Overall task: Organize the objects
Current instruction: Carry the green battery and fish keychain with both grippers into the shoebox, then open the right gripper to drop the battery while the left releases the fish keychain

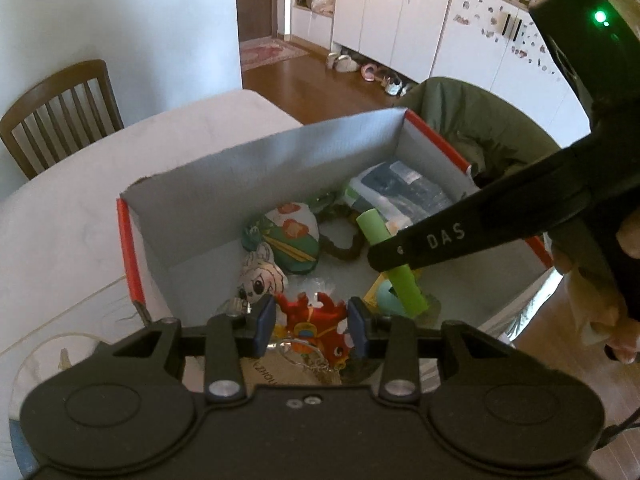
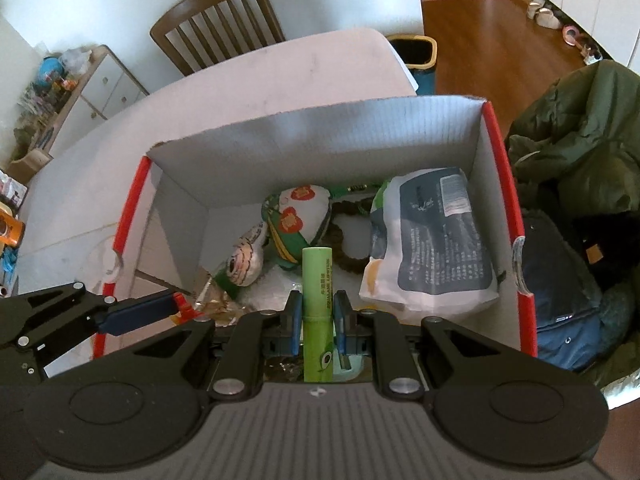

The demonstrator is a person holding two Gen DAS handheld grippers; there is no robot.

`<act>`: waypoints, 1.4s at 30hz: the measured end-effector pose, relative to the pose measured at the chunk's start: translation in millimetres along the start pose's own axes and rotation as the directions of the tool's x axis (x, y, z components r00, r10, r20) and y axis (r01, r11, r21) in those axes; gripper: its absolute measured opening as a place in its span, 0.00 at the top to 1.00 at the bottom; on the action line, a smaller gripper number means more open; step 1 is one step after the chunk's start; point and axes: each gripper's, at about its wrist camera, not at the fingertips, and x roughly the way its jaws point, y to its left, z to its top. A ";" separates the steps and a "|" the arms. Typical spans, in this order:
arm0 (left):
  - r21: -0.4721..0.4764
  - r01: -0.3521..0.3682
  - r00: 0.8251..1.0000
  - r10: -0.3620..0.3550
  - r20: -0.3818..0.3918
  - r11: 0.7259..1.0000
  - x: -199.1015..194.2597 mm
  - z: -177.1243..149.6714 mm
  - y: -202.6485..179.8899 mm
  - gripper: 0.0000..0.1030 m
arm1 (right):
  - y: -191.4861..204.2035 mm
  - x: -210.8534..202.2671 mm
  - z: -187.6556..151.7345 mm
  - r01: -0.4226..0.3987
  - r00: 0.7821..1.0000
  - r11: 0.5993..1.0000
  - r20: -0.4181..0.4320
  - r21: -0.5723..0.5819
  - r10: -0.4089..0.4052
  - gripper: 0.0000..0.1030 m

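A white cardboard box (image 1: pixel 260 152) with red edges stands on the table, and both grippers hover over its near side. My left gripper (image 1: pixel 311 326) is shut on a red dragon toy (image 1: pixel 316 316) with a key ring hanging below it. From the right my right gripper (image 1: pixel 384 258) reaches in, shut on a green lip balm tube (image 1: pixel 394 268). In the right wrist view the tube (image 2: pixel 317 280) stands upright between the right gripper's (image 2: pixel 317 316) blue pads. The left gripper (image 2: pixel 176 308) enters there from the left, with a bit of red toy (image 2: pixel 182 305) at its tip.
Inside the box (image 2: pixel 320 128) lie a green flowered pouch (image 2: pixel 296 220), a white cartoon figure (image 2: pixel 244 260), a dark-labelled packet (image 2: pixel 436 236) and a brown braided loop (image 2: pixel 344 240). A wooden chair (image 2: pixel 220 20) stands beyond the white table (image 2: pixel 260 76). A green jacket (image 2: pixel 580 136) lies right of the box.
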 end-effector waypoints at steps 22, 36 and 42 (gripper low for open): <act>-0.021 -0.002 1.000 0.001 -0.023 1.000 19.2 1.9 -1.3 0.64 | 3.2 16.4 2.6 -0.011 0.999 0.995 -0.045 -0.094 0.007 0.84; -0.012 0.028 0.999 -0.028 0.040 1.000 -7.7 -5.2 -0.6 0.44 | 12.7 -34.7 -13.3 -0.030 0.998 0.998 0.055 -0.056 0.033 0.73; 0.001 0.038 0.995 -0.038 0.089 0.999 -33.4 -10.0 4.5 0.44 | 23.9 -61.1 -24.4 -0.044 0.992 0.998 0.119 -0.048 0.050 0.73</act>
